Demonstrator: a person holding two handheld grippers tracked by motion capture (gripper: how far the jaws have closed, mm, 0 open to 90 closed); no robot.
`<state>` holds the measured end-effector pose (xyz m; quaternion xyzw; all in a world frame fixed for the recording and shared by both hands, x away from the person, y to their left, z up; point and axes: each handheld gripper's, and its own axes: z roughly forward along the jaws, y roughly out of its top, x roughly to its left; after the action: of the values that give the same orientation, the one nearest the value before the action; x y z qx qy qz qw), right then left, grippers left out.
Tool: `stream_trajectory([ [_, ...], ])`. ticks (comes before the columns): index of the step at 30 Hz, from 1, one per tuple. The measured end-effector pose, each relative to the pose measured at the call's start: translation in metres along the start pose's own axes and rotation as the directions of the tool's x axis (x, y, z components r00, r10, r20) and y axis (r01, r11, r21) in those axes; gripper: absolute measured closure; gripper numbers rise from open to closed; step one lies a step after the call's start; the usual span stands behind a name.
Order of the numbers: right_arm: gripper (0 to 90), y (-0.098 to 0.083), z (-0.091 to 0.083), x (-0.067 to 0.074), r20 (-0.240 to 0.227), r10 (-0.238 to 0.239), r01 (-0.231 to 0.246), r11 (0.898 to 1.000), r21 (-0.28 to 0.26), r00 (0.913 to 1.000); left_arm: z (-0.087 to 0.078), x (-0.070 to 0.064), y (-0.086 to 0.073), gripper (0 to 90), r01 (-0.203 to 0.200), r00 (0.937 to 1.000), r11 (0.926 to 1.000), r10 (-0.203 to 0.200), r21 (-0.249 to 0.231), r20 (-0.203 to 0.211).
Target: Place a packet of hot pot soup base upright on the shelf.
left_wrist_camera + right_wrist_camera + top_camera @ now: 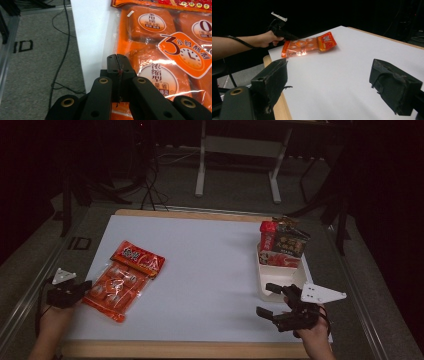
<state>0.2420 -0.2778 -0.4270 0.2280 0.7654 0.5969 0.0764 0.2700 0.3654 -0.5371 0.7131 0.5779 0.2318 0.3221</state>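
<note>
Item: orange snack packet (123,279), lower left of the high view, lying flat on the white surface (210,270) close to its left edge. My left gripper (86,287) meets the packet's near left edge there, jaws clenched. My right gripper (272,301), lower right of that view, hangs with jaws parted and nothing between them, just in front of a white tray (266,285) that holds upright packets (282,245). Left gripper view: my jaws stand pressed together at lower centre, over the packet's clear film margin (110,45); whether any film is pinched between them I cannot tell. Risk: a hold on the thin margin alone may slip or tear under the weight of the filled pouches (152,25) once lifted. Risk: if no film was caught, the jaws come away empty and nudge the packet aside. Right gripper view: packet (308,45) at upper left, near the surface's corner, my left gripper (290,37) on its far end. Risk: a pull toward that edge could drag the packet off onto the floor. Right jaws released, well apart from the packet, no help if it drops.
</note>
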Motion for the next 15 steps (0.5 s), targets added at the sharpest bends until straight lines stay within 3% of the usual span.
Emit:
stream_trajectory([
  [8,14.7,0.0,0.001,0.0,-0.007,0.007,-0.007,1.0,-0.001,1.0,0.006,-0.01,0.007,90.0,-0.069,0.9974,0.997,0.069,0.037,-0.022],
  [15,14.6,-0.001,0.0,-0.001,-0.005,0.012,-0.012,1.0,0.003,0.9999,0.01,-0.029,0.012,90.0,-0.112,0.9931,0.9919,0.109,0.06,0.042],
])
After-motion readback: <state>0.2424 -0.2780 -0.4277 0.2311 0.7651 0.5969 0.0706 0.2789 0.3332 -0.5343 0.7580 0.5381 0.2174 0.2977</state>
